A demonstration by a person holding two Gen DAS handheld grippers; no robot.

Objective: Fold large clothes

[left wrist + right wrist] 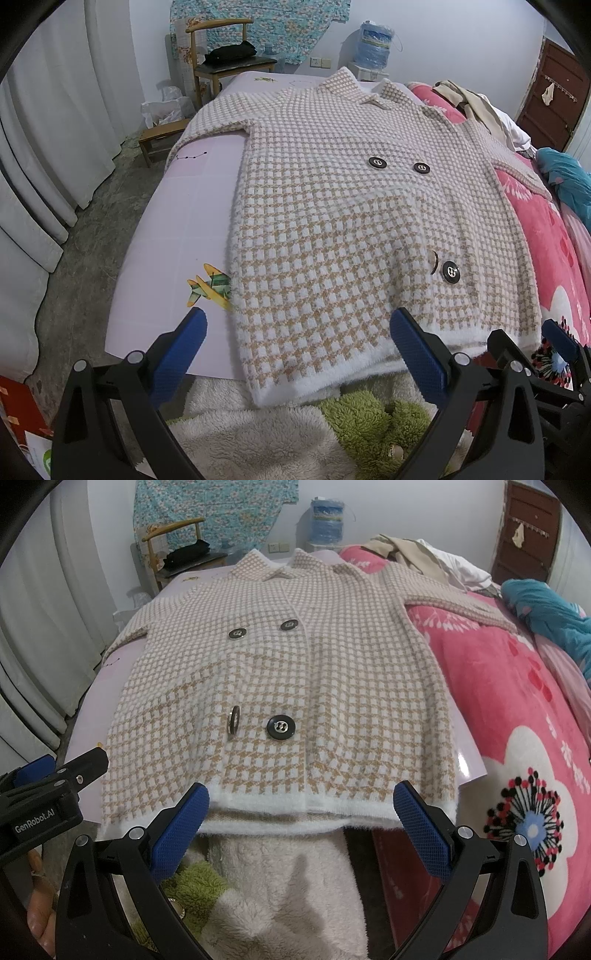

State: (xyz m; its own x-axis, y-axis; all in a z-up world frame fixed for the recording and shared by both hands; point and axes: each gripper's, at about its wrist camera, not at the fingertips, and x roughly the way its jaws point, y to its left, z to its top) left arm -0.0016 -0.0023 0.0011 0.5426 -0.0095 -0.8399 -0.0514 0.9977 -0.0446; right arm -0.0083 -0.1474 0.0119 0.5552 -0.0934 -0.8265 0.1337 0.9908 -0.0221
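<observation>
Plainly, in the left wrist view the checked coat [369,221] fills the centre of the frame, spread flat and front-up on the lilac sheet [177,229], likely laid out for a first fold. The left gripper [299,332], jaws wide apart and empty, hovers at the hem at lower centre. Only this view shows the plane print [208,291] at left centre.

In the right wrist view the right gripper [301,805], also spread and empty, sits at the hem. Only here do all 4 buttons [280,728] and the pink blanket [517,720] at right show fully.
</observation>
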